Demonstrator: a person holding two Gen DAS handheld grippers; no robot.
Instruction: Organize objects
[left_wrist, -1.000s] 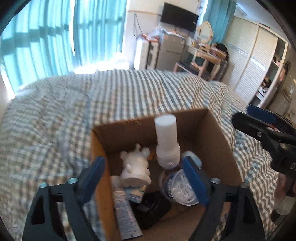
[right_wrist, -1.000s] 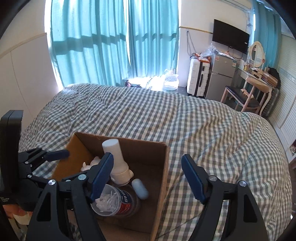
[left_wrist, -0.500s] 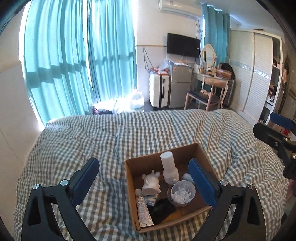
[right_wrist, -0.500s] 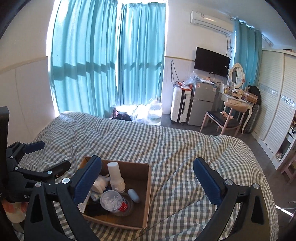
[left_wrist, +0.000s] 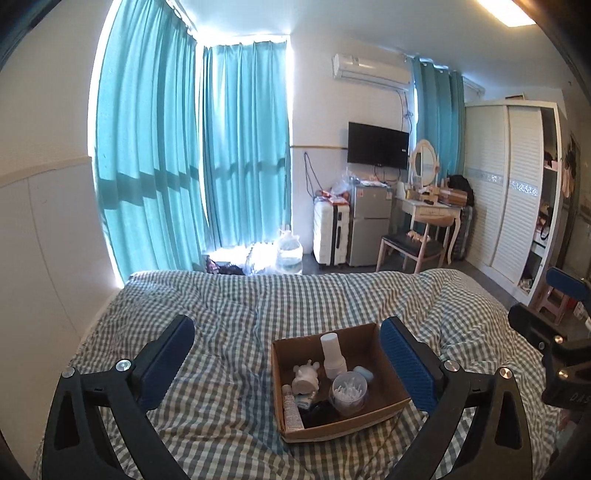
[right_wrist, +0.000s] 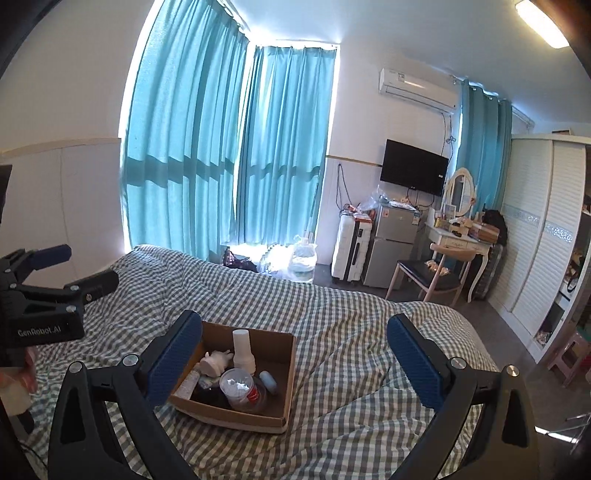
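Note:
A brown cardboard box (left_wrist: 384, 413) (right_wrist: 286, 369) sits on the checked bed. In it stand a white bottle (left_wrist: 332, 354) (right_wrist: 243, 350), a white animal figure (left_wrist: 306, 378) (right_wrist: 216, 361), a clear tub of cotton swabs (left_wrist: 349, 387) (right_wrist: 238, 386), a tube (left_wrist: 291, 408), a pale blue oval thing (left_wrist: 364, 373) (right_wrist: 268, 382) and a black thing (left_wrist: 319, 411). My left gripper (left_wrist: 286, 350) is open and empty, high above the bed. My right gripper (right_wrist: 293, 349) is open and empty, also held high above the box. The left gripper shows at the left edge of the right wrist view (right_wrist: 55, 273).
The bed with its grey-white checked cover (left_wrist: 229, 332) fills the foreground. Beyond it are teal curtains (left_wrist: 221, 177), a white suitcase (left_wrist: 330, 236), a small fridge (left_wrist: 369, 236), a dressing table with chair (left_wrist: 424, 236), a wardrobe (left_wrist: 509, 206) and a water jug (left_wrist: 290, 251).
Both grippers have pulled up and back from the box, so it looks smaller and the whole room shows. Both stay open and empty. The things in the box have not moved.

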